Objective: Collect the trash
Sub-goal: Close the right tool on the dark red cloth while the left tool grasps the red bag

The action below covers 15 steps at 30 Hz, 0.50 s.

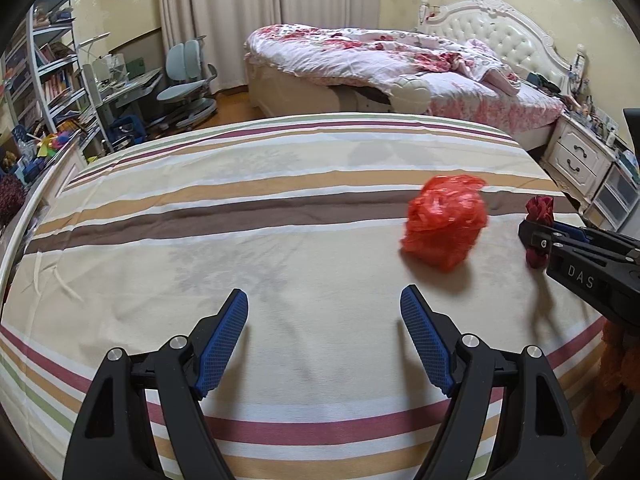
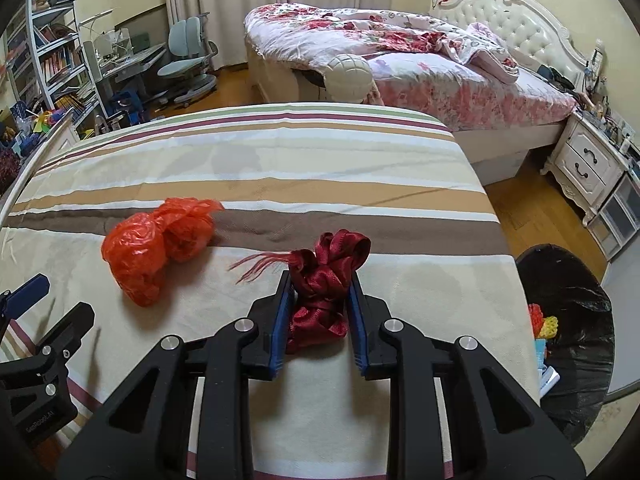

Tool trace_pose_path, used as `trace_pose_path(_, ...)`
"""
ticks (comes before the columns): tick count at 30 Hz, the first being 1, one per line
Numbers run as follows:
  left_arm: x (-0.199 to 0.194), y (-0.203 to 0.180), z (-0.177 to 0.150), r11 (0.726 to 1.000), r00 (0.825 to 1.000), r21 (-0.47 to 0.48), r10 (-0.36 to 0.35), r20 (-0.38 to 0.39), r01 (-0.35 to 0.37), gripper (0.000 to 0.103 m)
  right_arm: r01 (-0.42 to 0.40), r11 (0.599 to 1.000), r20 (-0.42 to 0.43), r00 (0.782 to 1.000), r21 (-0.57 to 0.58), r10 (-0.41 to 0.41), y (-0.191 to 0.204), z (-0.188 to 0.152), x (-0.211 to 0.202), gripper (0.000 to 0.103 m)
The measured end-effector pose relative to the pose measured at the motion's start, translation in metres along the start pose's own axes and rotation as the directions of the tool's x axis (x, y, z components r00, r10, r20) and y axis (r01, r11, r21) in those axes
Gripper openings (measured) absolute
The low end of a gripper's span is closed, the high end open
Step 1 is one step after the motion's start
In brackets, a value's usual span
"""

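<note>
A dark red satin ribbon bundle (image 2: 326,280) lies on the striped bed sheet (image 2: 280,184), and the blue pads of my right gripper (image 2: 320,290) press on it from both sides. The same ribbon bundle (image 1: 540,206) shows at the right edge of the left wrist view, in the right gripper (image 1: 534,236). A crumpled orange-red plastic bag (image 1: 444,220) (image 2: 156,248) rests on the sheet to the left of the ribbon, untouched. My left gripper (image 1: 324,296) hovers open over bare sheet (image 1: 240,200), short and left of the bag, with nothing between its fingers.
A bin lined with a black bag (image 2: 568,280) stands on the wooden floor off the bed's right edge, with colourful scraps inside. Beyond lie a second bed with a floral quilt (image 2: 360,40), a white nightstand (image 2: 588,164), a desk chair (image 1: 188,80) and bookshelves (image 1: 48,72).
</note>
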<state>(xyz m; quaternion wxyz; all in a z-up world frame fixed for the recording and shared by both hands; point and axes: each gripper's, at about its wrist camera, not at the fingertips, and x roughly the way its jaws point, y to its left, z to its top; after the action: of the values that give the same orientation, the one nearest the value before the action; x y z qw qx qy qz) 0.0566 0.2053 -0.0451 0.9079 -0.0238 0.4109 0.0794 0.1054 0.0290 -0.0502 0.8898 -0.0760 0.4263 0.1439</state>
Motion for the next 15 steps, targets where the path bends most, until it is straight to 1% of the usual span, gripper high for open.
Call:
trace_pose_path(4, 0.000, -0.016, 0.002, 0.999, 1.000, 0.032, -0.015, 0.007, 0.015, 0.077, 0.017, 0.999, 0.001, 1.000, 0.030, -0.017, -0.023, -0.005, -0.003, 0.026)
trace_pose_path(7, 0.001, -0.025, 0.003, 0.999, 1.000, 0.046, -0.024, 0.006, 0.024, 0.077, 0.026, 0.999, 0.002, 1.000, 0.032, -0.026, -0.032, -0.007, -0.004, 0.026)
trace_pose_path(12, 0.004, -0.042, 0.006, 0.997, 1.000, 0.076, -0.031, 0.004, 0.030, 0.077, 0.026, 0.999, 0.007, 1.000, 0.030, -0.026, -0.038, -0.010, -0.006, 0.026)
trace_pose_path(15, 0.008, -0.048, 0.010, 0.997, 0.999, 0.072, -0.037, -0.002, 0.037, 0.078, 0.020, 0.999, 0.008, 1.000, 0.028, -0.020, -0.038, -0.011, -0.006, 0.026)
